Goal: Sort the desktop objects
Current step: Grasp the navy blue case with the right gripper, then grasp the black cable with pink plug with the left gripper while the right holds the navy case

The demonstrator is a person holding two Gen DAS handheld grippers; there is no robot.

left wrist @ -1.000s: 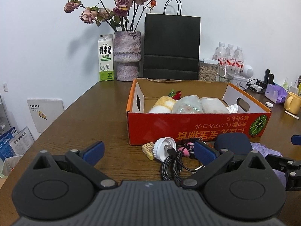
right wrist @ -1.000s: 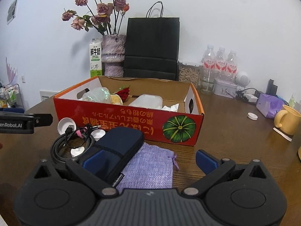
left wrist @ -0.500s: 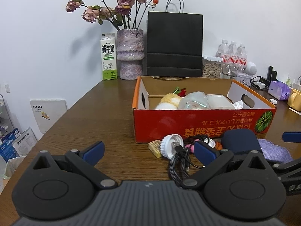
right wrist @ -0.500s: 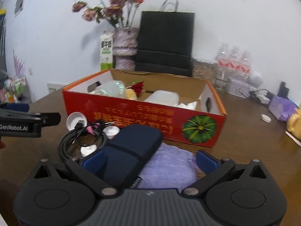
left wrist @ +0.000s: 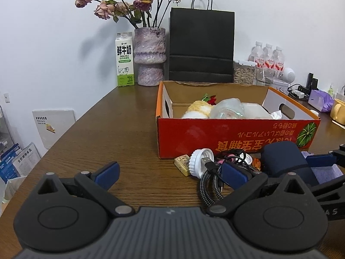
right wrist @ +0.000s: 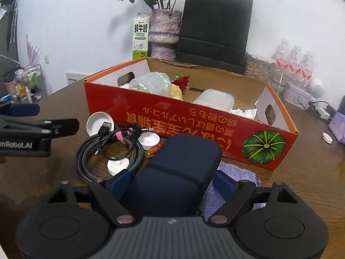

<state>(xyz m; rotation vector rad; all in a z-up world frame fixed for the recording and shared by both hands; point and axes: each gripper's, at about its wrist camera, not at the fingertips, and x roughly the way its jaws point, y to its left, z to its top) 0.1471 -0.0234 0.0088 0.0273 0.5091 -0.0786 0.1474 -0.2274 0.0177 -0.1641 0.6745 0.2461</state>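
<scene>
Wood-grain table: right claw has just closed onto rounded navy fabric case; left claw open

The milk carton at eleven o'clock reads 鲜牛奶 above "FRESH MILK" — its smaller print is too fine to read. The red box carries upside-down Japanese lettering (not legible with certainty) beside a pumpkin picture. At nine o'clock in the right wrist view, the left gripper shows "…nRobot.AI".

A milk carton stands beside a vase of dried roses and a black paper bag against the wall; water bottles stand farther right.
</scene>
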